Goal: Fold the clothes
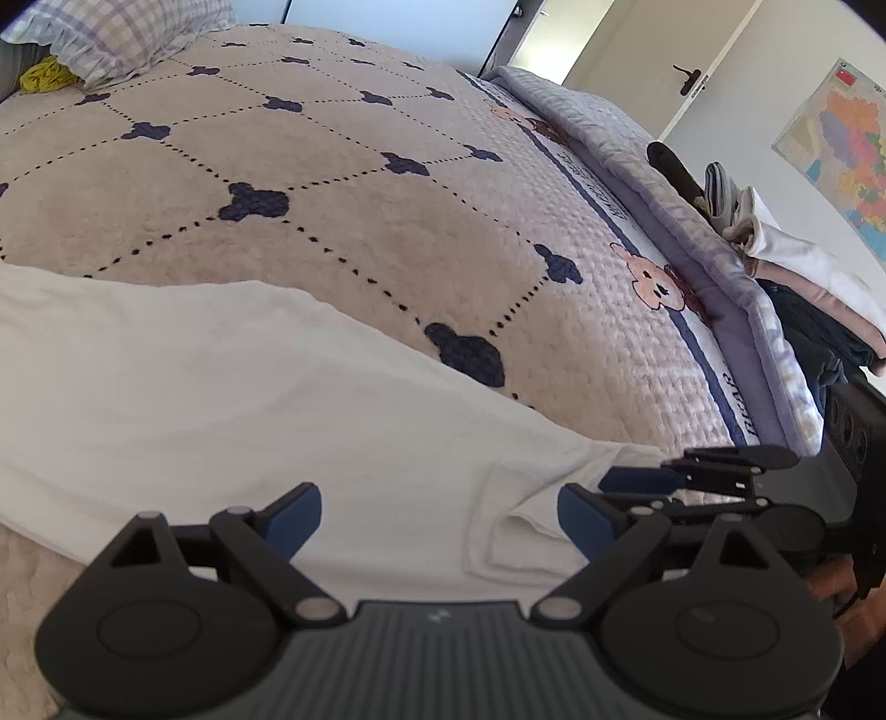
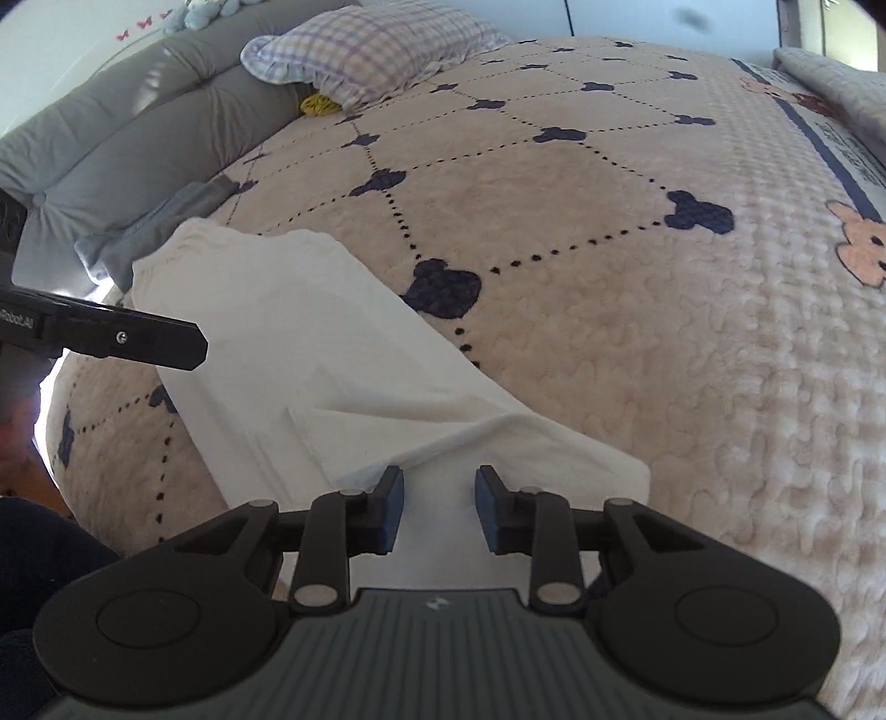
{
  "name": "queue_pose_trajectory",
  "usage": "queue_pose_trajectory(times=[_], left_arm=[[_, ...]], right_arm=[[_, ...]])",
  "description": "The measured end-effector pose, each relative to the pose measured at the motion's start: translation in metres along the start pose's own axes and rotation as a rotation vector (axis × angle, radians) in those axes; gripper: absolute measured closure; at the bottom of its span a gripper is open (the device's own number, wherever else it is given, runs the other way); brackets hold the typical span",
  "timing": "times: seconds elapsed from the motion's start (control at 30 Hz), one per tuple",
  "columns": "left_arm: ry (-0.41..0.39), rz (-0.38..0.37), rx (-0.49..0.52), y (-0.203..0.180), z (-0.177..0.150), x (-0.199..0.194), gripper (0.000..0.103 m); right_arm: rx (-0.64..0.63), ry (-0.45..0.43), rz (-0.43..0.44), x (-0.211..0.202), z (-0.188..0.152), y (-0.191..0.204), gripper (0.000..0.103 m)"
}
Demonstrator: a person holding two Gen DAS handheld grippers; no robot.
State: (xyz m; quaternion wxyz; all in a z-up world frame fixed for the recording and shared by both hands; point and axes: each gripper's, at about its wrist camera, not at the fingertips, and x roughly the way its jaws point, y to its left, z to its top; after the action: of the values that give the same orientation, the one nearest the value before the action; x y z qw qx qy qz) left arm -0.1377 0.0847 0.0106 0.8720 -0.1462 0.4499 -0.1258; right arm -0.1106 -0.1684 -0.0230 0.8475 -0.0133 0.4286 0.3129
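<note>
We see a wide bed [image 2: 609, 310] with a beige quilted cover spreading ahead of the gripper. Further ahead to the left lie a checked pillow [image 2: 365, 52] and a grey padded headboard [image 2: 127, 127]. To the right stand a white door [image 1: 653, 61] and a coloured wall map [image 1: 841, 144]. Daylight is bright.

Both wrist cameras look steeply down, close over the white garment [image 1: 232, 387] they share.

Right tool [image 2: 438, 509] — jaws parted — hovers over white garment [image 2: 310, 354] on bedspread [image 2: 637, 343].
</note>
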Motion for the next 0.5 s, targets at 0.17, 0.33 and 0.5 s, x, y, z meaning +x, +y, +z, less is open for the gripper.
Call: queue_pose_trajectory(times=[0.17, 0.33, 0.5], left_arm=[[0.024, -0.002, 0.013, -0.002, 0.004, 0.006, 0.009], [0.056, -0.043, 0.054, -0.010, 0.007, 0.021, 0.008], [0.101, -0.124, 0.172, -0.032, 0.008, 0.040, 0.008]], right_arm=[[0.004, -0.047, 0.009, 0.018, 0.028, -0.003, 0.071], [0.131, -0.106, 0.001, 0.009, 0.023, -0.026, 0.071], [0.190, -0.131, 0.011, -0.016, -0.001, -0.039, 0.070]])
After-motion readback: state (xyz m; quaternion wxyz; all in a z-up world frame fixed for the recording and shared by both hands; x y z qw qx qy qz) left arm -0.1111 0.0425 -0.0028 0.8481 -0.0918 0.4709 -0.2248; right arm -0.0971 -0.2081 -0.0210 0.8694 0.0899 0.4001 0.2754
